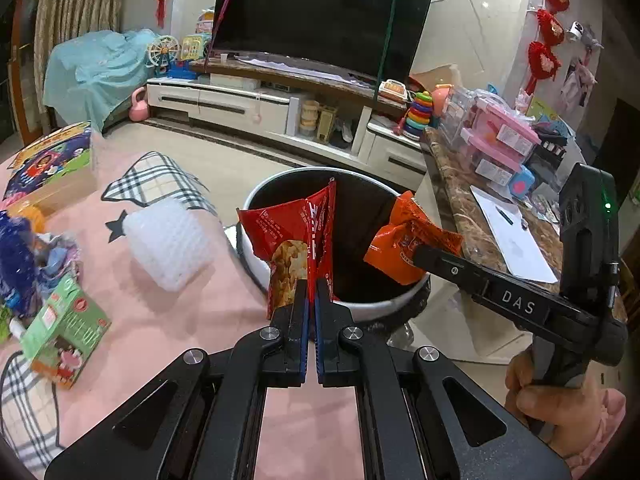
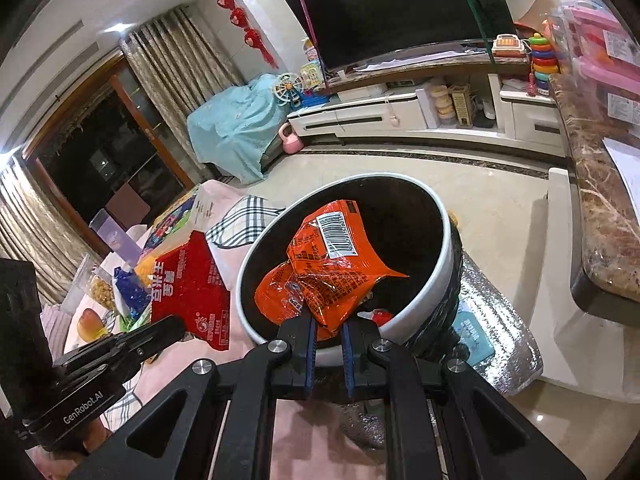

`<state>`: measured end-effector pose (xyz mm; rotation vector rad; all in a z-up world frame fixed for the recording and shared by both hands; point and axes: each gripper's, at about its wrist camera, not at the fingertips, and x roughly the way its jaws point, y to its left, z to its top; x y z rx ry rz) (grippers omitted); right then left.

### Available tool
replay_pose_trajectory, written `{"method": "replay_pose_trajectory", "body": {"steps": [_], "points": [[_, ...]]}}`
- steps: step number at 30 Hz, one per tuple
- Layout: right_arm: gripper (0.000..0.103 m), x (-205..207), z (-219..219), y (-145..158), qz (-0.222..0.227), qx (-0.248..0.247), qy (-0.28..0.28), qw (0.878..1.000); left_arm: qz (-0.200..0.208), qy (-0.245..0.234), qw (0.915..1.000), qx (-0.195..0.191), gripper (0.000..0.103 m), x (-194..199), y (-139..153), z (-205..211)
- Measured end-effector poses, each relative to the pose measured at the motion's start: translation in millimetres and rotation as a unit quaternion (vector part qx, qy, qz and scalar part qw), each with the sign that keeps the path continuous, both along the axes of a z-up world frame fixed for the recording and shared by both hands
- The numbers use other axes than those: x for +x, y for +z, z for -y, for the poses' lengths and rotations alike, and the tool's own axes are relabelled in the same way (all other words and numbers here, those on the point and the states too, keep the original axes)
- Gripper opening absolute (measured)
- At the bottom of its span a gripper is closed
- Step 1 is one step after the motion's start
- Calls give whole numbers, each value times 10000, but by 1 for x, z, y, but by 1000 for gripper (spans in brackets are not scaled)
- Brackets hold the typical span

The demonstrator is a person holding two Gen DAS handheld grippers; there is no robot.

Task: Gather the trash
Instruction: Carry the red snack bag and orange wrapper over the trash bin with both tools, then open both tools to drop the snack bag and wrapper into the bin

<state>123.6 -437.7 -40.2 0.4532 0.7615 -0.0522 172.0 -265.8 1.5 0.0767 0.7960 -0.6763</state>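
Note:
My left gripper (image 1: 311,285) is shut on a red snack bag (image 1: 296,236) printed with popcorn, which it holds upright over the near rim of the white, black-lined trash bin (image 1: 396,300). The same red snack bag (image 2: 192,280) shows left of the bin in the right wrist view. My right gripper (image 2: 328,322) is shut on a crumpled orange wrapper (image 2: 328,268) with a barcode, above the bin's (image 2: 424,292) dark inside. In the left wrist view, that orange wrapper (image 1: 404,236) hangs over the bin's right side from the right gripper (image 1: 420,250).
On the pink tablecloth (image 1: 168,312) lie a white bubble-wrap block (image 1: 168,244), a green carton (image 1: 66,332), blue wrappers (image 1: 20,256) and a colourful box (image 1: 48,160). A marble counter (image 1: 460,192) with pink toy boxes stands to the right. A silver foil sheet (image 2: 500,320) lies by the bin.

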Motion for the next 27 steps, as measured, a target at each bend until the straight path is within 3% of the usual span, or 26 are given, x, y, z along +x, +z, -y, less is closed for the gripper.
{"method": "replay_pose_trajectory", "body": {"steps": [11,19,23,24,25,27], "points": [[11,20,16,-7,-180,-73,-51,9998,-353,-57,9993,-96,2,32,-6,21],[15,33,23,-11,-307,-162,-23,9994,-389,-146,9991,13,3,38,-11,34],[17,36,25,-13,-368,-163,-23,9992,-428,-84,9990,71,17,40,-15,33],[20,36,25,-13,-382,-178,-20,9991,-445,-40,9990,88,35,41,-15,32],[28,36,25,-13,-389,-199,-20,9990,-445,21,9990,84,51,42,-16,30],[41,35,24,-12,-358,-210,-40,9991,-372,131,9992,35,54,40,-16,25]]}}
